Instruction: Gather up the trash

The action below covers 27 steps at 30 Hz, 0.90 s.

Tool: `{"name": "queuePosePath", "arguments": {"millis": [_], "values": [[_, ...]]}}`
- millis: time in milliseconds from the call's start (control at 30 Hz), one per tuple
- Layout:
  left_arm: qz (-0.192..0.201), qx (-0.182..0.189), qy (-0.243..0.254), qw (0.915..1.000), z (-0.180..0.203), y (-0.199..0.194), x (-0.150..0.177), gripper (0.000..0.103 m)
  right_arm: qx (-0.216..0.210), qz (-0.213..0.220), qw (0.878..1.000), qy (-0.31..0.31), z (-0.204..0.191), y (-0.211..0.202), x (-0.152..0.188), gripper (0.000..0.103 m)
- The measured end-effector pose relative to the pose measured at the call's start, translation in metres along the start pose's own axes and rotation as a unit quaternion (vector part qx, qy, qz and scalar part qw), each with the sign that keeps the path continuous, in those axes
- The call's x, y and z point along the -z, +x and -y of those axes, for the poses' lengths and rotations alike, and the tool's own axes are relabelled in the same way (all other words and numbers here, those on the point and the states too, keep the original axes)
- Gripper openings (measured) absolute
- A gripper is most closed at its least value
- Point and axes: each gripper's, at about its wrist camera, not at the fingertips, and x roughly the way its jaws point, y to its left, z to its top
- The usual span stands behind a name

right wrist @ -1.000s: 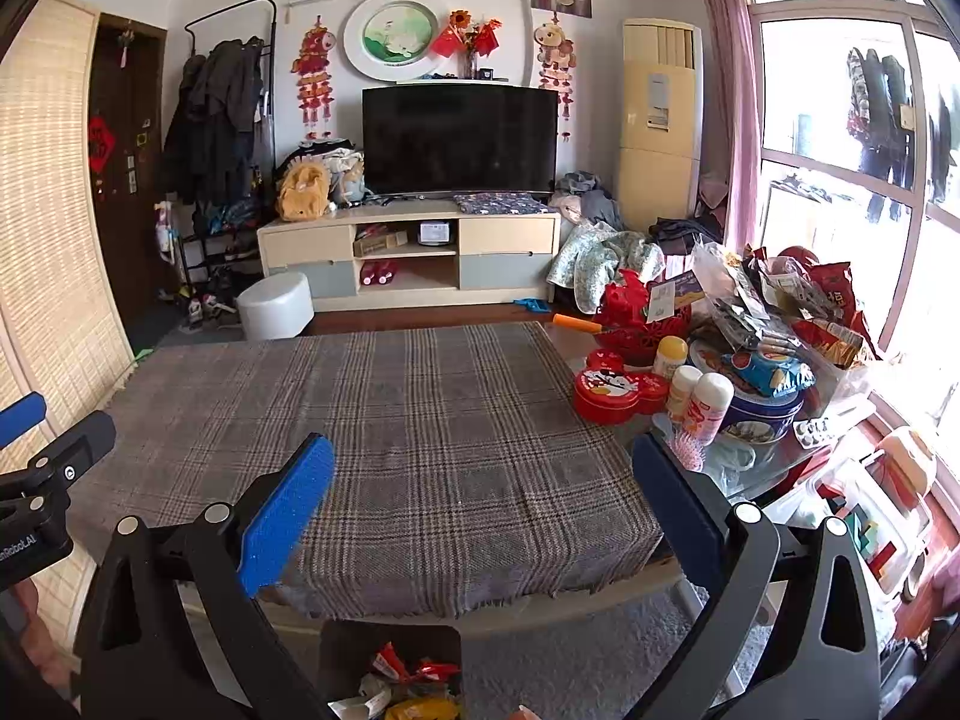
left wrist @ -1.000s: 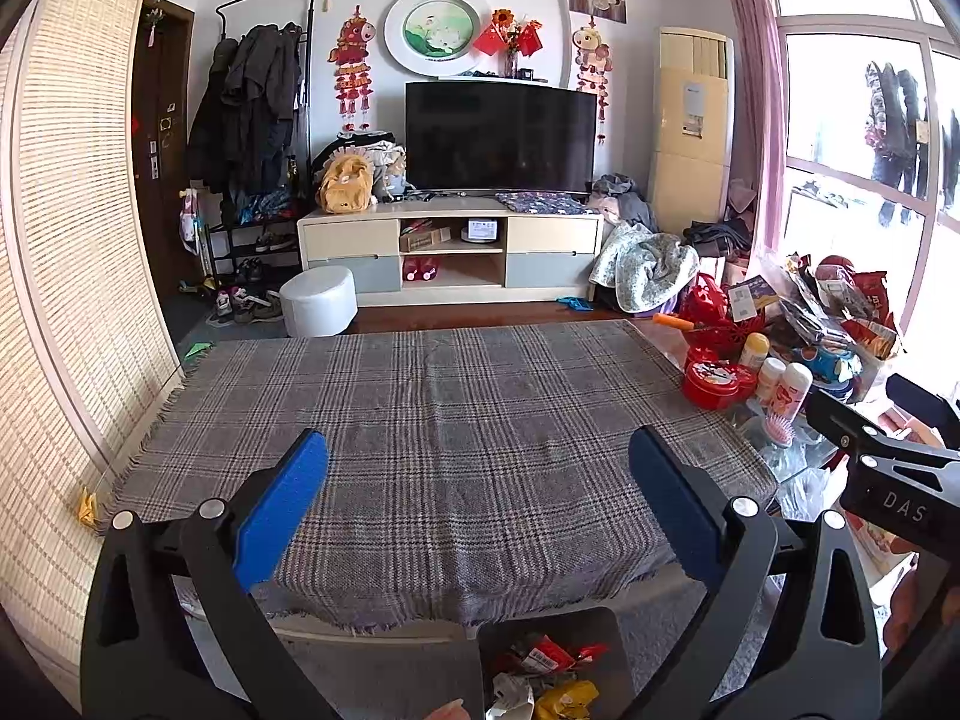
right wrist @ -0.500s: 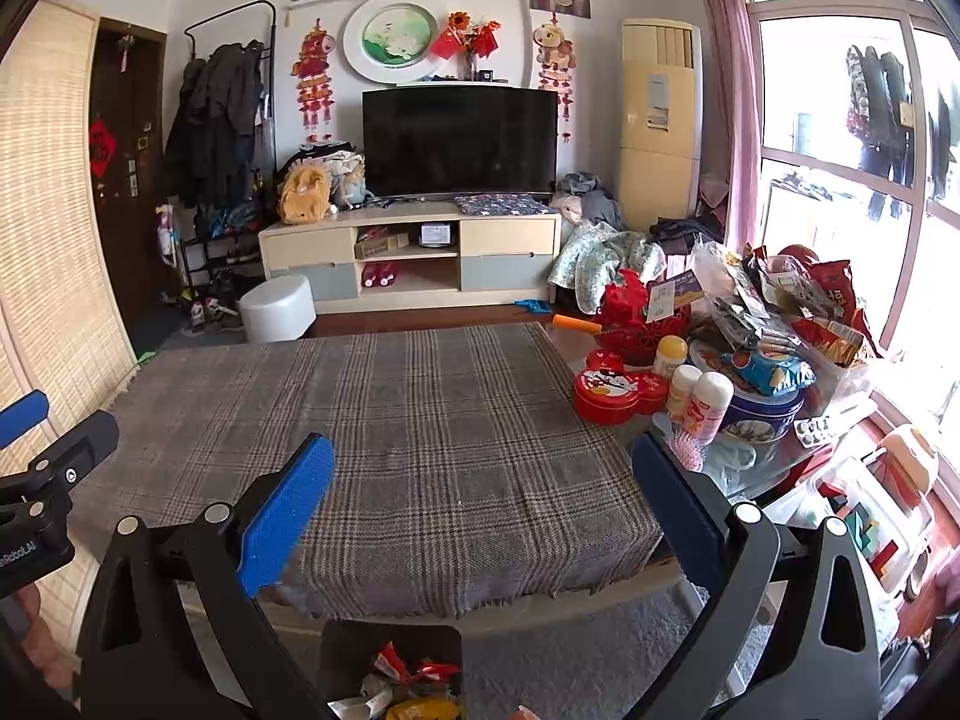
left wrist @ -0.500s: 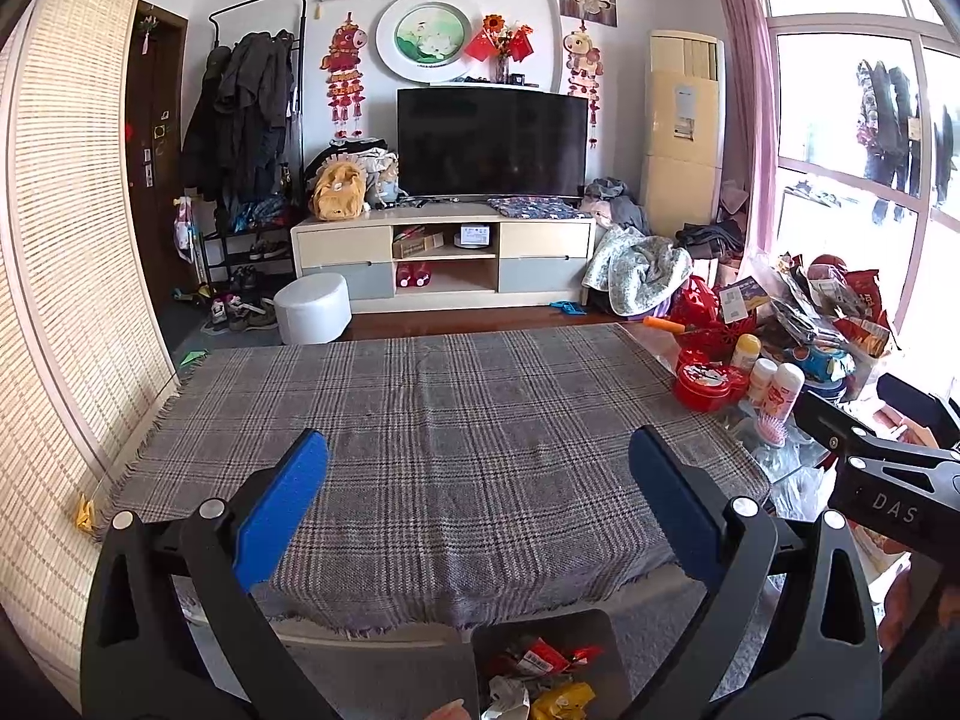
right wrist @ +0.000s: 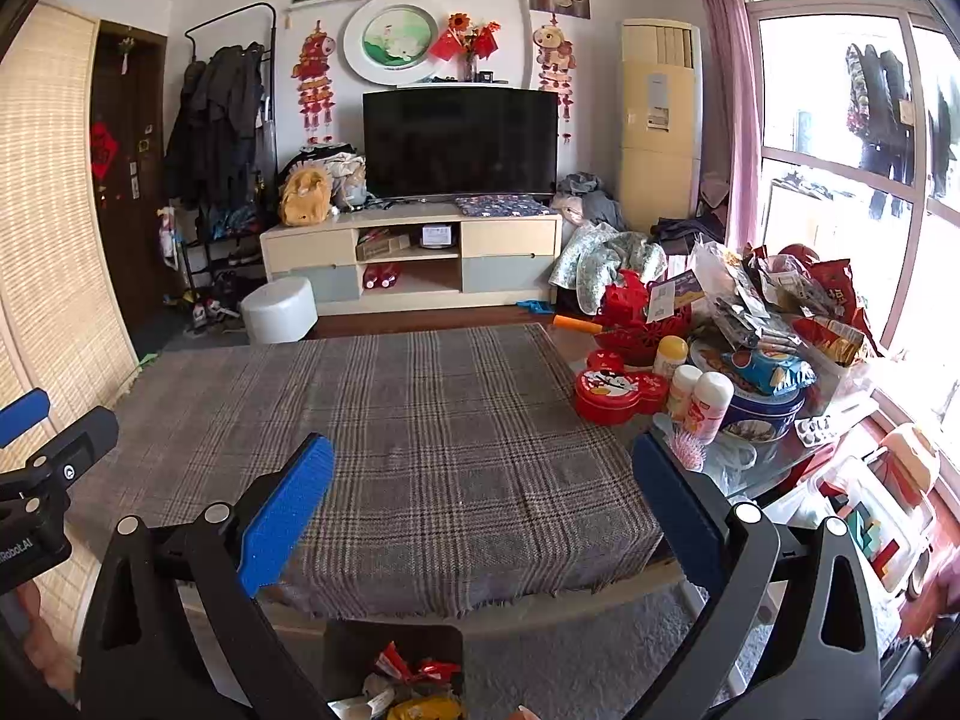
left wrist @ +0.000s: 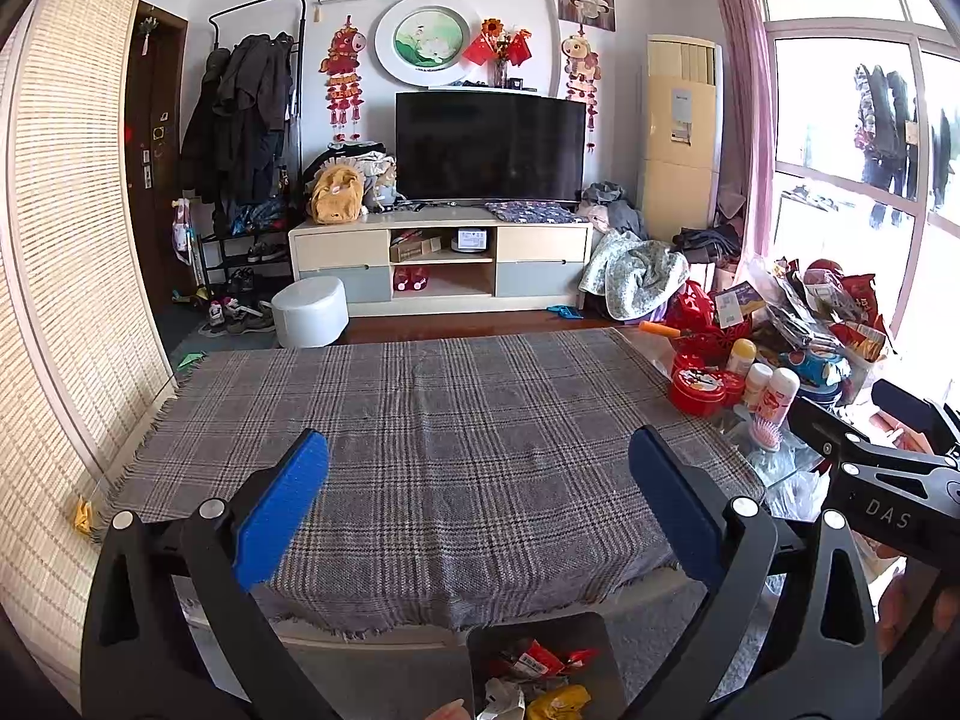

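Below the near table edge, the dark square bin (left wrist: 540,642) holds red and yellow wrappers (right wrist: 414,690). My left gripper (left wrist: 480,510) and right gripper (right wrist: 483,510) both gape wide, empty, above the bare grey plaid tablecloth (left wrist: 450,420). Judgement: collection looks finished; scan the cloth once.

Woven plaid tablecloth (left wrist: 456,438), matt, fringed at the edge. Gripper fingers (left wrist: 282,507) of matt black plastic with blue pads (finely textured). Glossy red tin (right wrist: 606,393); crinkled shiny wrappers (left wrist: 540,675) in dark bin (left wrist: 480,648).
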Motion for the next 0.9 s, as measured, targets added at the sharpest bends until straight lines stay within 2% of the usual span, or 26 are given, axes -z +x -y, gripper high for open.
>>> {"name": "queuePosePath", "arguments": {"millis": [900], "values": [[0.002, 0.003, 0.0, 1.0, -0.0018, -0.0031, -0.0062, 0.095, -0.003, -0.001, 1.0, 0.003, -0.005, -0.0033, -0.0012, 0.1]]}}
